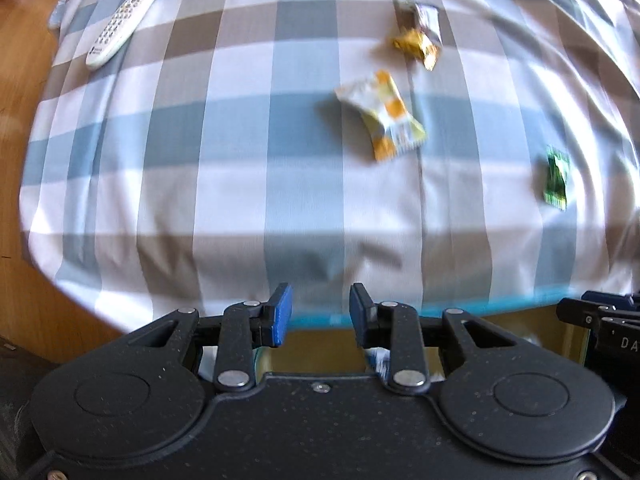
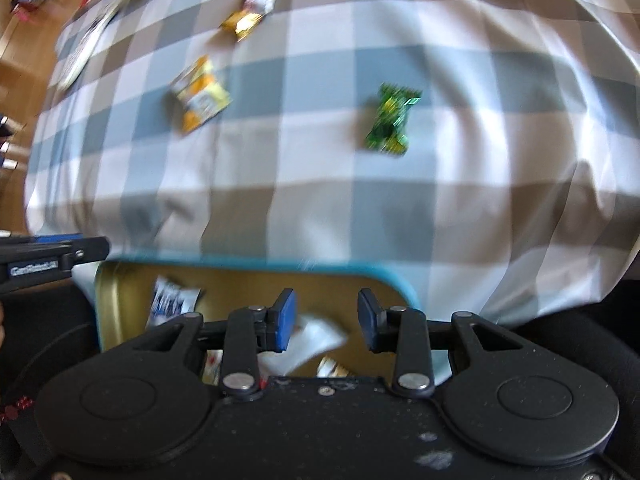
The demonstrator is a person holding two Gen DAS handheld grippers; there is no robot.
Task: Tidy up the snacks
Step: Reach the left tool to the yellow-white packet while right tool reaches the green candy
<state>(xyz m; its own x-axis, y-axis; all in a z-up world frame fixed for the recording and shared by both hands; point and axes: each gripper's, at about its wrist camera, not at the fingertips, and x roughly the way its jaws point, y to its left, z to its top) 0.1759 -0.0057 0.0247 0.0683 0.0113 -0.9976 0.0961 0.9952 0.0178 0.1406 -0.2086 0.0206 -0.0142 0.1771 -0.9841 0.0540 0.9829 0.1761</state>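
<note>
Checked bedcover [image 1: 240, 160], wooden floor [image 1: 16, 92], remote [image 1: 132, 12]

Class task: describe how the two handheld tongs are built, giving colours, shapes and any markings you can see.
The left tongs and right tongs look alike: a black speckled body with two round discs, black linkage arms on silver pivot pins, and two short fingers with blue pads. In the right wrist view, the left tongs carry a white label, too blurred to read. No cables or sleeves show.
</note>
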